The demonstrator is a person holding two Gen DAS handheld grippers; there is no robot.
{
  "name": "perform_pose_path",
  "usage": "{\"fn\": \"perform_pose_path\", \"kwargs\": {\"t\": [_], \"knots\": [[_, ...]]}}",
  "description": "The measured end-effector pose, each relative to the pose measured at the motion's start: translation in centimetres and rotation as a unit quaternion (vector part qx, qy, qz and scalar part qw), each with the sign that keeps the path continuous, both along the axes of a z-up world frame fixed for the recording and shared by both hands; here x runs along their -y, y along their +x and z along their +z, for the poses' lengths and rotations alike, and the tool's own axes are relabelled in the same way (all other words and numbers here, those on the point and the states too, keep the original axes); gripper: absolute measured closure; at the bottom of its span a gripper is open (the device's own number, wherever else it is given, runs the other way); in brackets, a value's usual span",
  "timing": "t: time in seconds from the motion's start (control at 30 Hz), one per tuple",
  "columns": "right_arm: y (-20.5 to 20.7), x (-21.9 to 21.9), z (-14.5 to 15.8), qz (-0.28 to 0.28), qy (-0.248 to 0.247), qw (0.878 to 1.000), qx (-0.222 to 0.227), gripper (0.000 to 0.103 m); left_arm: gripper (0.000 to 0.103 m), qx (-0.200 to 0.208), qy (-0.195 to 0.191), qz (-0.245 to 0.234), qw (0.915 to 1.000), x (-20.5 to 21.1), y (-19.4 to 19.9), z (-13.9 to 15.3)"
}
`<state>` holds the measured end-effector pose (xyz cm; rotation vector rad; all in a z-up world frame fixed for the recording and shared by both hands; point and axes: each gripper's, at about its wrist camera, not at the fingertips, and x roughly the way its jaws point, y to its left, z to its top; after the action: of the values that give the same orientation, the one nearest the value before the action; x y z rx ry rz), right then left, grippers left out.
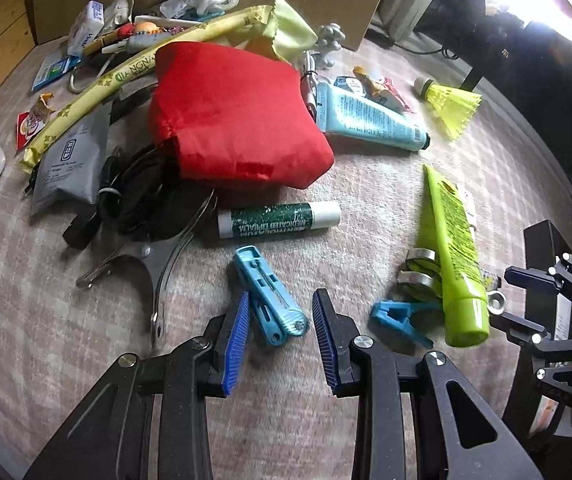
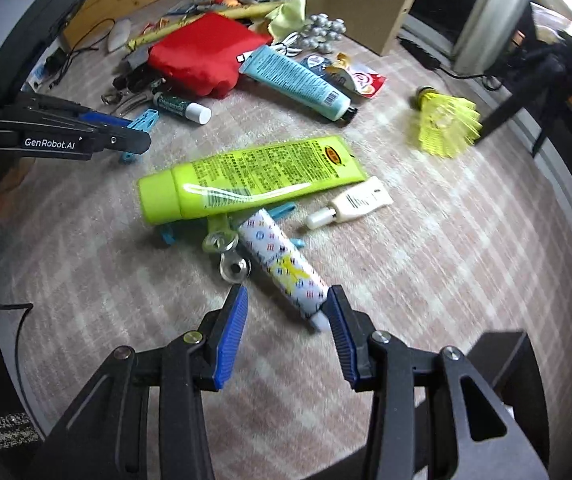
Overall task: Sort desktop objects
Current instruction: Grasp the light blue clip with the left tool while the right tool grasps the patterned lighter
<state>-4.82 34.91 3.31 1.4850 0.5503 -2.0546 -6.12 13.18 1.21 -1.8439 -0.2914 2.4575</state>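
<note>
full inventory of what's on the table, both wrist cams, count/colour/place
pouch: 1, red, centre of the pile
lip balm: 1, green with white cap, in front of the pouch
folding tool: 1, light blue, between the left gripper's fingers, not clamped
tube: 1, lime green, mid-table, lying over clips
tube: 1, pale blue, right of the pouch
tube: 1, white patterned, its cap end between the right gripper's fingers
tube: 1, small cream, beside the lime tube
shuttlecock: 1, yellow, far right
cloth: 1, pale yellow, behind the pouch
left gripper: open
right gripper: open
</note>
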Motion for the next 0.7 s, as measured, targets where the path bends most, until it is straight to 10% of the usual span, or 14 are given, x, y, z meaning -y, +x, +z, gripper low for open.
{"fn": "perform_pose_path", "kwargs": {"t": [0.7], "knots": [[-1.7, -0.6, -1.1, -0.061, -0.069, 0.993, 0.070, 0.079, 0.092, -0.006, -0.017, -0.038, 0.9991, -0.1, 0.8, -0.3]]}}
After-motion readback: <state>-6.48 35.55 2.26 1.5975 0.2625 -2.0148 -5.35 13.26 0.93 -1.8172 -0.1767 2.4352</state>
